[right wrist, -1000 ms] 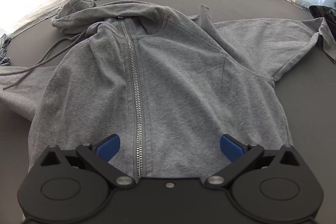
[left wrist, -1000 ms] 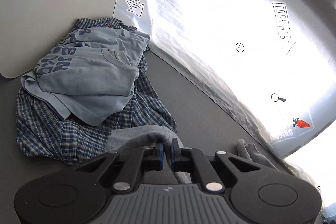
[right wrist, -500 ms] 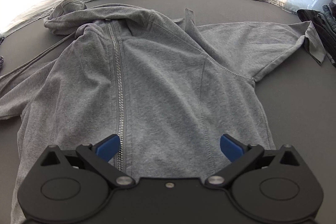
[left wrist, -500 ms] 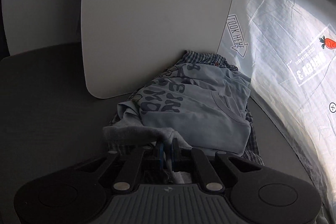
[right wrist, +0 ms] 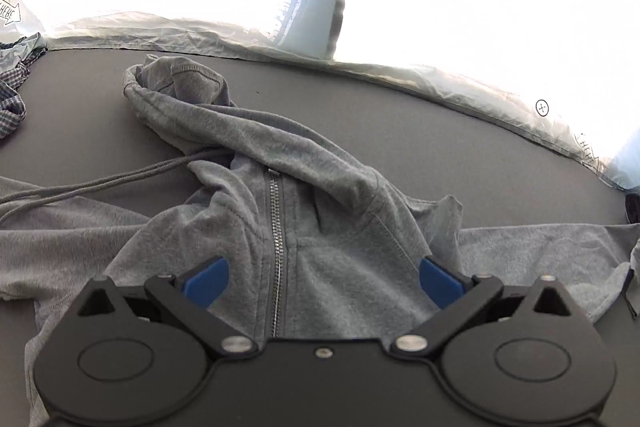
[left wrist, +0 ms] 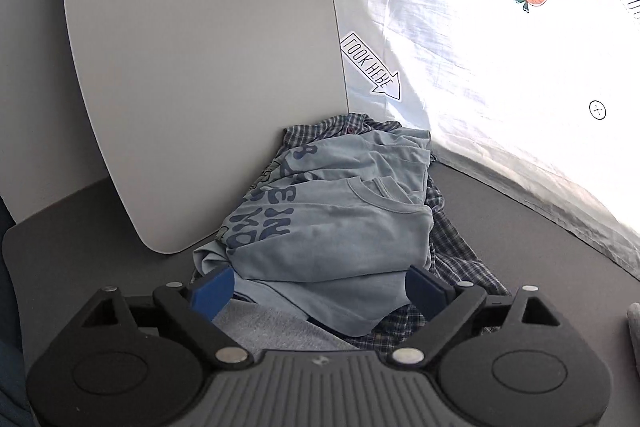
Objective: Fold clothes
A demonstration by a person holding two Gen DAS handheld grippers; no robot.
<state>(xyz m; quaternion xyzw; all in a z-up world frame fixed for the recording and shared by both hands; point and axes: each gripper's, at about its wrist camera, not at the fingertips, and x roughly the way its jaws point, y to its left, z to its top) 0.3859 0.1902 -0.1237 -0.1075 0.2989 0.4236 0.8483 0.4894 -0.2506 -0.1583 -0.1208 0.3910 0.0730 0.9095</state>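
Note:
A grey zip hoodie [right wrist: 336, 227] lies spread front up on the dark table, hood [right wrist: 176, 87] at the far side, drawstrings [right wrist: 92, 185] trailing left. My right gripper [right wrist: 322, 277] is open and empty, low over the chest near the zipper [right wrist: 276, 247]. In the left wrist view my left gripper [left wrist: 318, 285] is open and empty; a grey sleeve [left wrist: 272, 327] lies just under it. Beyond it a light blue printed T-shirt [left wrist: 332, 223] lies on a blue plaid shirt [left wrist: 460, 263].
A white board [left wrist: 200, 67] leans behind the pile of clothes. A white sheet with carrot and arrow prints [left wrist: 500, 67] hangs along the table's far edge [right wrist: 400, 83]. The plaid shirt [right wrist: 12, 99] shows at the far left. Dark cloth [right wrist: 632, 207] lies at the right edge.
My left gripper has opened and let go of the grey sleeve, which now lies under it. My right gripper, still open, has moved forward up the hoodie toward the hood.

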